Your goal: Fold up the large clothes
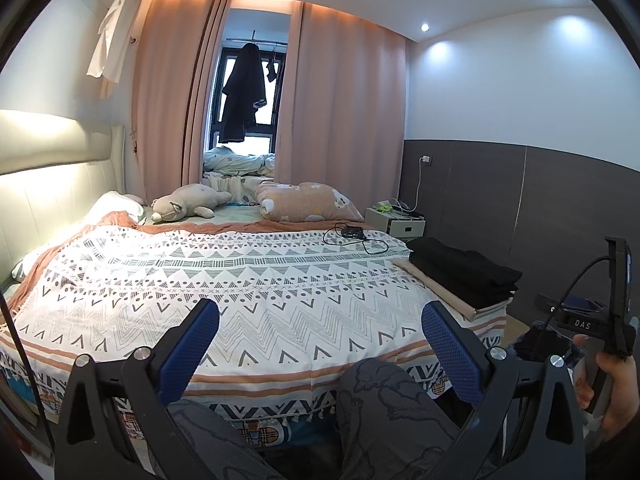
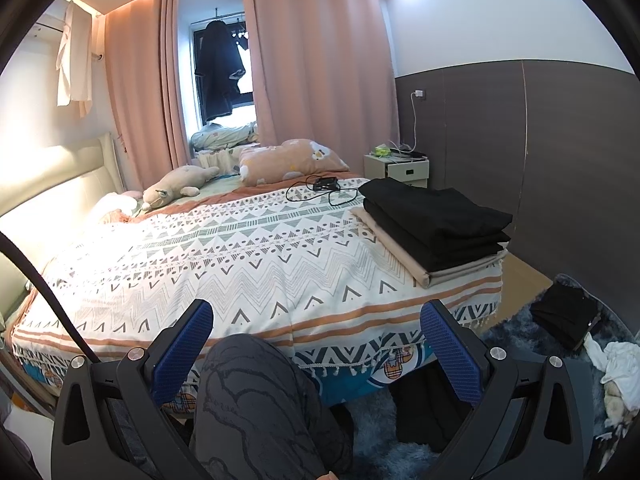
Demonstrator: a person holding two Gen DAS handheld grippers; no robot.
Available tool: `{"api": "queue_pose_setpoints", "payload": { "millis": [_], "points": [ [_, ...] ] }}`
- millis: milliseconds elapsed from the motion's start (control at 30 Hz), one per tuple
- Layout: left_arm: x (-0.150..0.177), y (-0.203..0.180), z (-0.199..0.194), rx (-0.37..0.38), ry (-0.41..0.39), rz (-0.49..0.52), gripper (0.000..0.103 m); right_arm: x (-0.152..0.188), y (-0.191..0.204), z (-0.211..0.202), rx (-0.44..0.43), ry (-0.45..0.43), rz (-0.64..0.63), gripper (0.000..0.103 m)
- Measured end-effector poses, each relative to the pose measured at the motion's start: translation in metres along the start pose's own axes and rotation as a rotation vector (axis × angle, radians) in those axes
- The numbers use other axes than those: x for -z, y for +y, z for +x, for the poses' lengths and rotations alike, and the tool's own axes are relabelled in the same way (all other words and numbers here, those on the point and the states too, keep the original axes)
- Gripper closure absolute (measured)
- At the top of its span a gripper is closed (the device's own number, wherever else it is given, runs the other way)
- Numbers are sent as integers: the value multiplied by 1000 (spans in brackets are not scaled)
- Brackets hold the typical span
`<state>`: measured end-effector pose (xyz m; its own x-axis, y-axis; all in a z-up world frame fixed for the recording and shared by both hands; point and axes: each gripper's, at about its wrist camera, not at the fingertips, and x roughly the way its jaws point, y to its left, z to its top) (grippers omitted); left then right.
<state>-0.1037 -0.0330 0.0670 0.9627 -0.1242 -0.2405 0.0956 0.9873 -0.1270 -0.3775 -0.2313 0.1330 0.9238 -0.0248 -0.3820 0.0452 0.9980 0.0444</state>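
Black cloth, folded, stacked on a tan folded piece: that's the folded stack in L wrist view, sitting at the far right corner of the bed on the patterned bedspread. Left gripper jaws spread wide, blue pads apart, nothing between them; hangs over the foot of the bed above the person's knees. Right gripper seen side-on at far right in a hand; jaw state not readable from here. Charger w/ cable lies on the spread beyond the stack, apart from it. Plush toy and pillow at head end.

R wrist view: right gripper also wide apart, empty, over the knee at bed's foot. Stack shows clearly: black layers on tan, edges square. On the floor right of the bed, on a shaggy blue rug, a dark garment lies loose, white crumpled cloth just beside it. Prob. the next pieces to fold, can't confirm.

Handling (judgement): soft, limp, light-to-medium fabric, no stiffness; will sag and drape, may slip from a shallow pinch. Best grab at 2 corners or shoulder seams, one per gripper, lift clear of rug, spread flat on the open spread before creasing.
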Motion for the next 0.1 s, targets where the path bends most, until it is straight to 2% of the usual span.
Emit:
{"api": "queue_pose_setpoints", "payload": {
  "millis": [100],
  "points": [
    [0, -2, -6, -4, -11, 3, 0, -1, -1, -2, -3, -5, -5, 0]
  ]
}}
